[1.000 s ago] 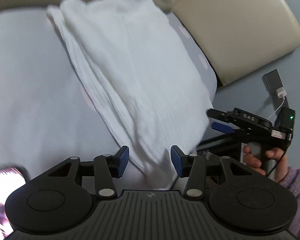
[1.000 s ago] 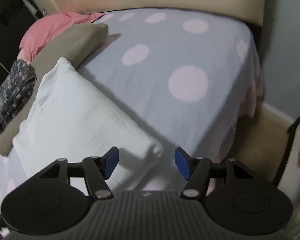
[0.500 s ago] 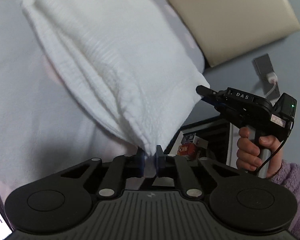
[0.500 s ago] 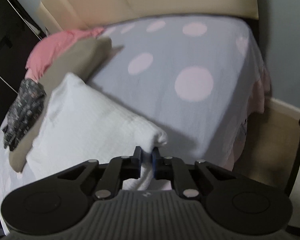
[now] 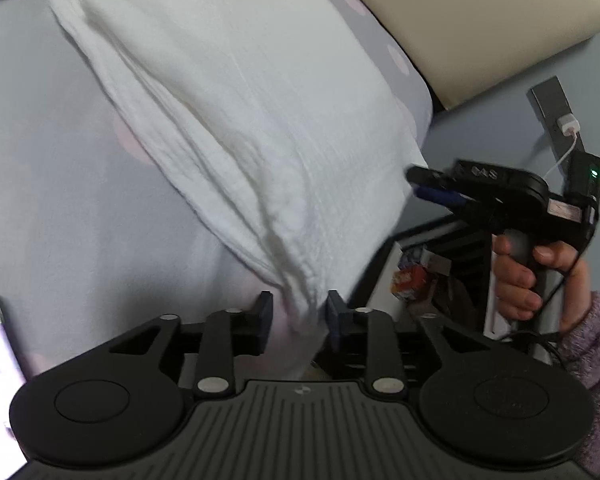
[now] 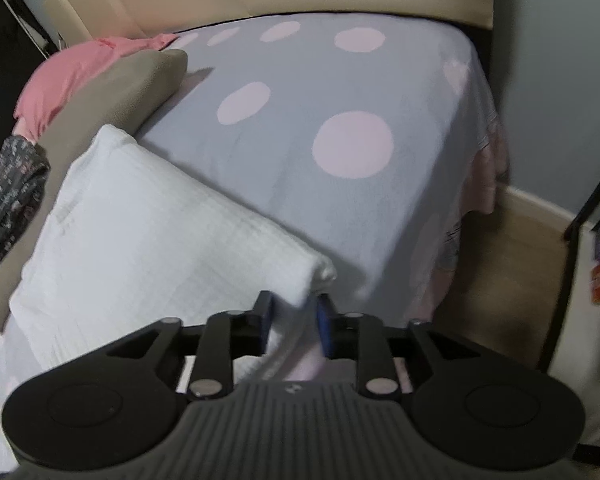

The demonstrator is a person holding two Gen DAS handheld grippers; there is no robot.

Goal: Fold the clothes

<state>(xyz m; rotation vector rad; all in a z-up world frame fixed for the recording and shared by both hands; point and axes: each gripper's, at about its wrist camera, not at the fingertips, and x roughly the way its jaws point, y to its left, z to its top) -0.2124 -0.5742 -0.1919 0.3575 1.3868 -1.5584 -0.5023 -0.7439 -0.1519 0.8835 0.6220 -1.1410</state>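
Holding: left tongs (image 5: 298,312) stand part-way apart, a bunched corner of the white cloth (image 5: 244,120) between the blue pads, cloth against the right pad and a gap at the left, so no firm pinch
Right tongs: right tongs (image 6: 292,320) likewise narrowed but not clamped, the cloth's other near corner lying between the pads
Cloth place: on the bed (image 6: 340,100), near its edge, a folded slab running away from both tongs; the near end looks slightly lifted
Why so held: one corner per tong fits either taking hold to fold the near end over, or letting go once a fold is laid; the frames cannot settle which
Cloth make: soft crinkled weave with a fine grid, several layers showing as stacked edges along its left side
Cloth shape: long rectangle, rounded puffy corners
Bed cover: smooth grey-lilac sheet with pale pink dots
Neighbours: tan cushion (image 6: 112,96) touching the cloth's far end, pink garment (image 6: 72,68) behind it, dark patterned garment (image 6: 8,192) on the cushion's left
Hand: hand (image 5: 528,276) in a fuzzy purple sleeve grips the right handle
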